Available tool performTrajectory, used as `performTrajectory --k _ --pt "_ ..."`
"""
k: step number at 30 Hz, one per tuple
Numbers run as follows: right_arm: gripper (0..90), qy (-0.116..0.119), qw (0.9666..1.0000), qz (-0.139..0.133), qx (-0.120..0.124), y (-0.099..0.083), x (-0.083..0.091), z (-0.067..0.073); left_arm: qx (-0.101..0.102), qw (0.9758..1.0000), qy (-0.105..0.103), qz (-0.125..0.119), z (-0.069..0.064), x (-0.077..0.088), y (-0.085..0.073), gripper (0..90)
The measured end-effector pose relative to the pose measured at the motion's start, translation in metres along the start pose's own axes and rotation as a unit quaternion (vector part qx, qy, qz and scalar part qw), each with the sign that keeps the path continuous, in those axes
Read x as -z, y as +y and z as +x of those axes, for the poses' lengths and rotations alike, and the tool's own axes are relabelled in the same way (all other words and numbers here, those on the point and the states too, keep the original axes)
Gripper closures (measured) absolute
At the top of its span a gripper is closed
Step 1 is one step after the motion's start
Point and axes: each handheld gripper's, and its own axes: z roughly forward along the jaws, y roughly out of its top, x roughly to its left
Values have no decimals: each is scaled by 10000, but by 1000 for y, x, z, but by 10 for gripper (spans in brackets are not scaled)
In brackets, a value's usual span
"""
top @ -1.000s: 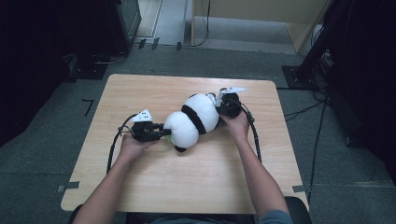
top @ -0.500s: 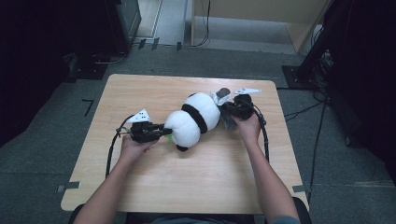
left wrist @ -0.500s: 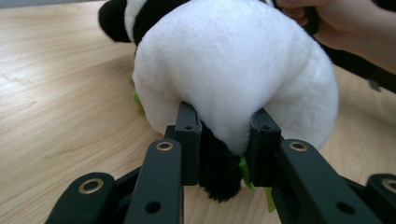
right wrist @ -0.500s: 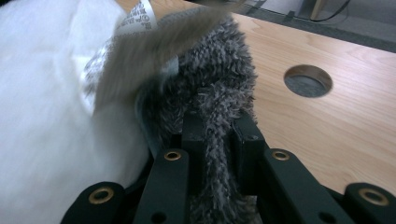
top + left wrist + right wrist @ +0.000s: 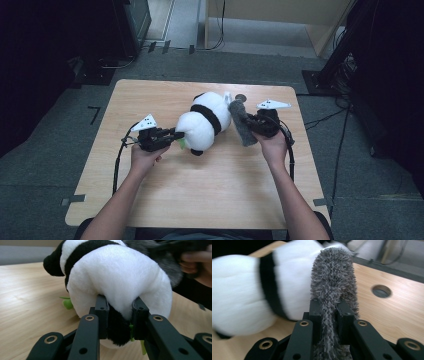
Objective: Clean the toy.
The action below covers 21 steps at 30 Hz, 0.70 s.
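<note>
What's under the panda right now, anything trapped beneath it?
Under the panda sits bare table, with a small green piece poking out at its lower edge. The plush hides whatever else lies beneath. The grey furry piece is beside it, not under.

1. a light wooden table [image 5: 200, 200] with rounded corners is set on a grey carpeted floor [image 5: 45, 175].
2. a round cable hole [image 5: 381, 291] is cut into the tabletop.
3. dark equipment [image 5: 60, 40] is placed at the left, and a pale wooden cabinet [image 5: 280, 20] is seen behind.
4. cables [image 5: 345, 130] are laid across the floor at the right.
</note>
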Motion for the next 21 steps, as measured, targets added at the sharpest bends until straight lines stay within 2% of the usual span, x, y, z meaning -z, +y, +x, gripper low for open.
performTrajectory --k 1,4,8,11,13,19,21 --pt "788 108 9999 -30 74 2 3 8 59 10000 12 -27 0 0 1 731" --pt "786 324 9991 -58 269 7 5 29 80 9997 236 -86 -3 1 2 730" --pt "784 621 9964 -111 566 13 2 61 263 9985 467 -142 -5 0 3 729" --pt "783 762 9940 -123 769 16 -5 82 203 9977 641 -48 -10 -2 5 729" --pt "784 767 9929 -168 897 17 -11 93 244 9976 647 -30 -11 -3 5 729" --pt "785 1046 9901 -230 905 17 -27 116 213 9970 742 22 -16 -5 8 728" --pt "786 1094 9886 -188 1022 16 -31 124 212 9968 771 39 -18 -5 8 727"
